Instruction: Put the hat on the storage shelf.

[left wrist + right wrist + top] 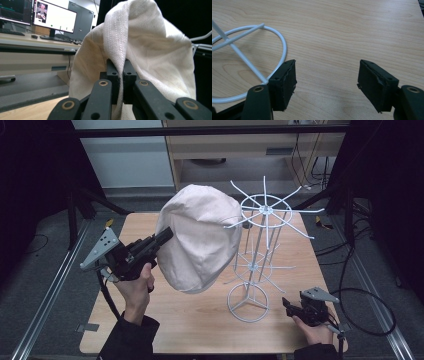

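A cream cloth hat (pixel 200 237) hangs in the air over the wooden table, its far side against an arm of the white wire rack (pixel 260 250). My left gripper (pixel 167 234) is shut on the hat's left edge. In the left gripper view the fabric (pixel 140 42) drapes up from between the closed jaws of that gripper (pixel 123 65). My right gripper (pixel 286 304) rests low at the table's right front, open and holding nothing, just right of the rack's round base (pixel 248 302). In the right gripper view the base ring (pixel 279 40) lies beside the left jaw of that gripper (pixel 327 75).
The wooden table (pixel 165 325) has bare surface in front of the rack and on the left. Metal rails run along both sides of the table. A desk with monitors (pixel 53 16) stands behind the hat in the left gripper view.
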`<state>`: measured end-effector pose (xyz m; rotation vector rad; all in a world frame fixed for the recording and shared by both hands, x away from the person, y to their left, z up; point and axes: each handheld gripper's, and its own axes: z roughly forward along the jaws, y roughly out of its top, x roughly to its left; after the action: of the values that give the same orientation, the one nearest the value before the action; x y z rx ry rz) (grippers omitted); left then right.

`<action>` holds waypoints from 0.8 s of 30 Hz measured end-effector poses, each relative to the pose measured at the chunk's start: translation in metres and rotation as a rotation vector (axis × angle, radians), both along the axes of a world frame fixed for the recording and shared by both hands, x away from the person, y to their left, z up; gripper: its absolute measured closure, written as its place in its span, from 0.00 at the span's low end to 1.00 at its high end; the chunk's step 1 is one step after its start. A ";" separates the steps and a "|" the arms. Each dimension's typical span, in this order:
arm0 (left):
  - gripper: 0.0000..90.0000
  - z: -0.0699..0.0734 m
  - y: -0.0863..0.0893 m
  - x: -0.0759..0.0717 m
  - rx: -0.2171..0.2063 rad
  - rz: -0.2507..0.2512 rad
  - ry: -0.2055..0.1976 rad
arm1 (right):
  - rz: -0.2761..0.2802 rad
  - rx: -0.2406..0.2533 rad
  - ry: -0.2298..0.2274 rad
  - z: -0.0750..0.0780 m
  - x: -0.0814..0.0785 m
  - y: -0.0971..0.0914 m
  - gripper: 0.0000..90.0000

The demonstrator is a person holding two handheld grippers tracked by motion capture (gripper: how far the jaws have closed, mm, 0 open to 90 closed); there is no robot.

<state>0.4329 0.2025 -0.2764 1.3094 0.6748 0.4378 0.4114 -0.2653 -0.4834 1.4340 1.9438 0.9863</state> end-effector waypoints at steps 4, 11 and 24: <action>0.97 -0.005 -0.002 0.002 0.026 -0.007 0.013 | -0.001 0.003 0.002 0.000 0.000 0.000 0.34; 0.97 -0.012 -0.005 0.006 0.066 -0.014 0.031 | -0.001 0.005 0.001 0.000 0.000 0.000 0.34; 0.96 -0.027 -0.014 0.007 0.169 -0.011 0.047 | -0.001 0.004 0.002 0.000 0.000 0.000 0.34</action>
<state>0.4397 0.1883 -0.3032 1.4859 0.6813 0.4642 0.4111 -0.2652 -0.4832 1.4386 1.9428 0.9893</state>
